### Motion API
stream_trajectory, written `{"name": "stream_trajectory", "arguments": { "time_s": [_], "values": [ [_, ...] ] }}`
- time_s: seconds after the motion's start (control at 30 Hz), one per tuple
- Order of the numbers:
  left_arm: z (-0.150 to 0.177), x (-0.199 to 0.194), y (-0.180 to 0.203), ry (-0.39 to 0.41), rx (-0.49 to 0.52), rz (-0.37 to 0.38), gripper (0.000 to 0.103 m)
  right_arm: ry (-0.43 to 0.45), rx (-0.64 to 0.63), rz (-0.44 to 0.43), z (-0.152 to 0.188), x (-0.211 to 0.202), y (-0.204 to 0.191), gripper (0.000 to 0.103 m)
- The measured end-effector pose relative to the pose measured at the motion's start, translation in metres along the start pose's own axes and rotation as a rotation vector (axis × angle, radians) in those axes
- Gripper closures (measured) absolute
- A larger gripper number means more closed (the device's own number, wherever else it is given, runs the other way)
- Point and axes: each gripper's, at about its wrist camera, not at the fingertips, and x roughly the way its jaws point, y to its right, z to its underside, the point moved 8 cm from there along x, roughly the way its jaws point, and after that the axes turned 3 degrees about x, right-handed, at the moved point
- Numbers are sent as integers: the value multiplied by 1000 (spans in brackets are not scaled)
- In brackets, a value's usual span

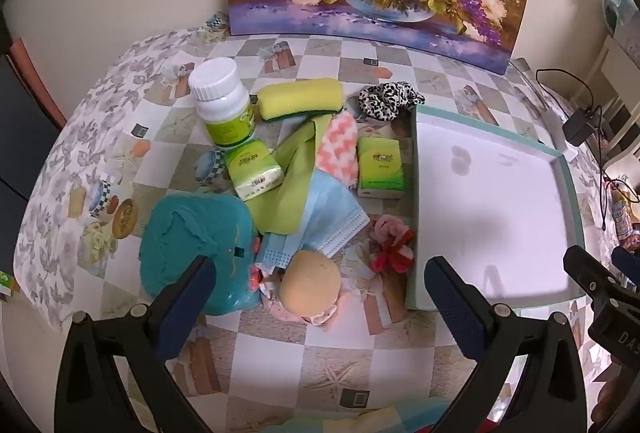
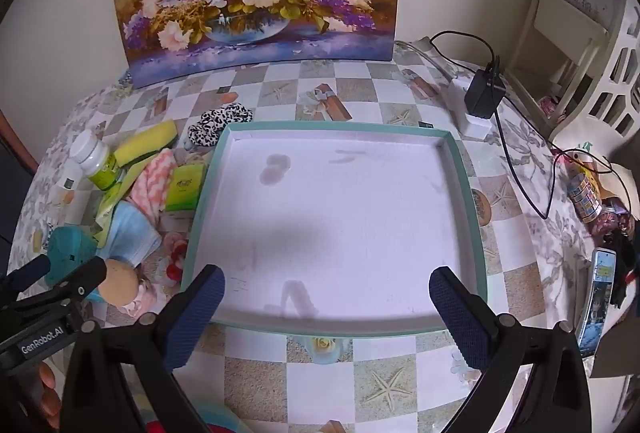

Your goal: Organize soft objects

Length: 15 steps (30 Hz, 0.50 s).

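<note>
Checkered table | sponge ball between open left fingers

The tray looks like cardboard: matt white floor, dull teal rim. Around it the tablecloth is smooth with a slight sheen. Left of the tray, the bottle is glossy white plastic with a ribbed cap; the sponge is porous yellow foam. The mask is pleated, matt, non-woven fabric, and the teal cloth is nubbly. The tissue pack beside the tray wears shiny film. Both grippers' pads are textured blue rubber on matt black plastic.
</note>
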Motion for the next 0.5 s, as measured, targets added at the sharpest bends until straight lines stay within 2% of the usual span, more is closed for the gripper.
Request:
{"name": "stream_trajectory", "arguments": {
  "time_s": [0.5],
  "values": [
    [1,2,4,-6,6,15,0,-4,7,-1,0,0,2,0]
  ]
}}
